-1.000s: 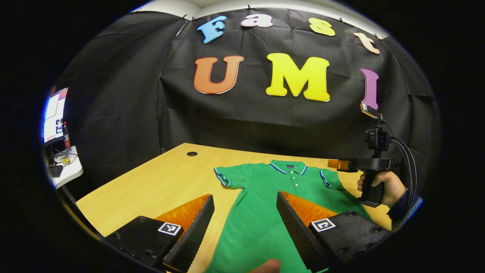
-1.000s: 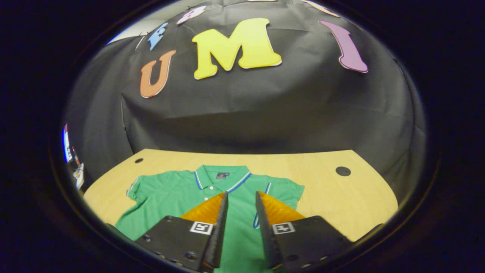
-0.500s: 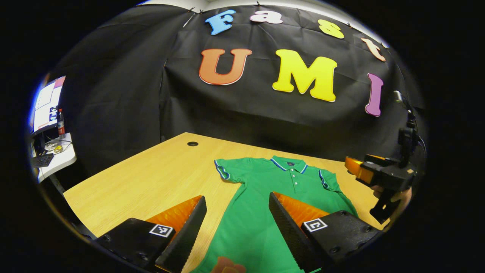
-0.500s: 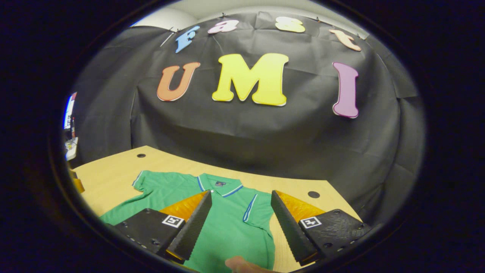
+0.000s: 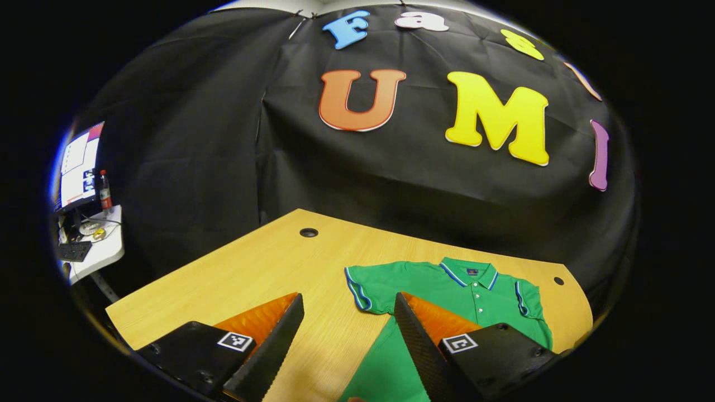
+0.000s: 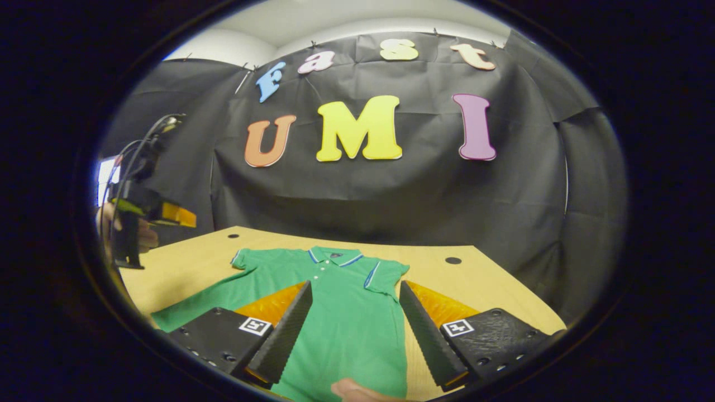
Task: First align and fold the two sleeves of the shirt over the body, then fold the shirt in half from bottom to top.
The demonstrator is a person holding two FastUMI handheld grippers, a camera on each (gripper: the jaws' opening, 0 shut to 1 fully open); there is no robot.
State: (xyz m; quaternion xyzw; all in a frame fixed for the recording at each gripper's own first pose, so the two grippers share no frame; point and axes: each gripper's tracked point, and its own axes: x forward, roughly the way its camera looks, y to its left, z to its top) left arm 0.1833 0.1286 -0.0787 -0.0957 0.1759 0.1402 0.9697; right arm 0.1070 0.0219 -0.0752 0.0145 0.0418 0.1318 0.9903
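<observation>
A green polo shirt (image 5: 447, 287) lies flat and face up on the wooden table (image 5: 251, 273), collar toward the booth wall. Both short sleeves are spread out to the sides. My left gripper (image 5: 348, 296) hovers open above the table, just left of the shirt's left sleeve (image 5: 363, 290), holding nothing. In the right gripper view the shirt (image 6: 341, 279) lies straight ahead. My right gripper (image 6: 356, 285) is open above its lower body, near the right sleeve (image 6: 385, 273). The left gripper (image 6: 184, 216) shows there at the far left, held in a hand (image 6: 146, 235) above the table.
The table has round cable holes (image 5: 308, 232) (image 5: 558, 281) (image 6: 453, 260) near its back corners. A side desk (image 5: 92, 245) with a bottle and a screen stands off to the left. A fingertip (image 6: 352, 388) shows at the bottom of the right gripper view.
The right gripper opened from nearly shut a second ago. Both grippers drew apart: the left one swung toward the shirt's left side, the right one toward its right side.
</observation>
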